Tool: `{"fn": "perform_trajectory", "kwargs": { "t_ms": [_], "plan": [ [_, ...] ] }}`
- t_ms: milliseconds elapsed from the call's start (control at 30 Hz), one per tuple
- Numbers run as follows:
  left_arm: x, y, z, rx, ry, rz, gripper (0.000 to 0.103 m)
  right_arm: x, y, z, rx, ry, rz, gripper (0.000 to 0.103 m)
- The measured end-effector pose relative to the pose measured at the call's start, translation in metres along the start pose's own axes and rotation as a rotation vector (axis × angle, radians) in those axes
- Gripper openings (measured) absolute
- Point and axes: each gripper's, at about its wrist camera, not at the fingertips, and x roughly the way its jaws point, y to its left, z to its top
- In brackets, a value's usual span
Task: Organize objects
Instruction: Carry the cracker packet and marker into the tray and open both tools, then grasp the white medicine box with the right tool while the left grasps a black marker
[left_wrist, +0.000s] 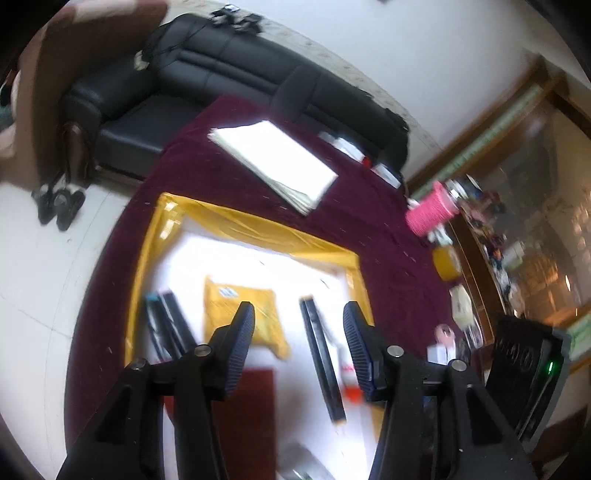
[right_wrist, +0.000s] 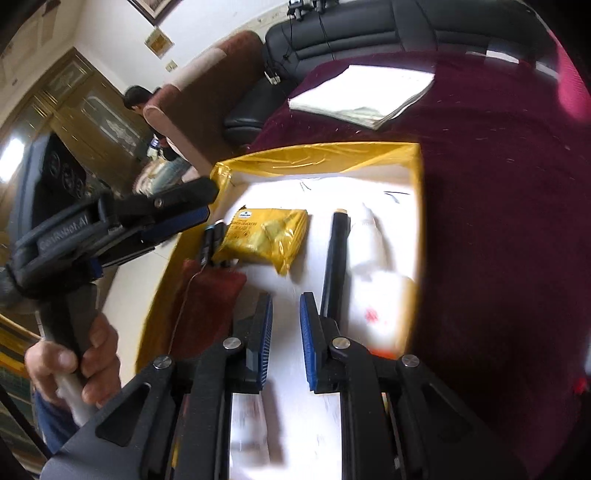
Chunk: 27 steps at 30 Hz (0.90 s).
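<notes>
Yellow cracker packet (right_wrist: 264, 240) ahead of right gripper (right_wrist: 286, 339), fingers near-closed, empty; left gripper (left_wrist: 299, 339) spread, empty, above gold-rimmed tray (left_wrist: 258, 225).

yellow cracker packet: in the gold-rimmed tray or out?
In. The yellow cracker packet lies flat on the white floor of the gold-rimmed tray, between the dark markers and the black tube.

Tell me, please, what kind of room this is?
Most likely a living room in a home. A black leather sofa stands behind the table with the maroon cloth, a wooden glass-front cabinet fills one wall, and shoes lie on the tiled floor.
</notes>
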Motion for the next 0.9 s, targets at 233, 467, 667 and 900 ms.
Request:
{"fn": "perform_trajectory", "kwargs": {
  "t_ms": [233, 467, 667, 900],
  "plan": [
    [-0.004, -0.085, -0.053, 0.258, 0.064, -0.050, 0.048, -0.086, -0.038, -0.046, 0.040, -0.103, 0.022, 0.017],
    [0.028, -0.161, -0.104, 0.504, 0.220, -0.039, 0.048, -0.149, -0.090, -0.091, 0.108, -0.175, -0.015, 0.018],
    [0.063, -0.192, -0.137, 0.657, 0.319, 0.103, 0.048, -0.189, -0.132, -0.129, 0.165, -0.211, -0.052, 0.018],
    [0.098, -0.196, -0.157, 0.720, 0.381, 0.248, 0.048, -0.210, -0.167, -0.150, 0.216, -0.233, -0.069, 0.020]
  ]
}}
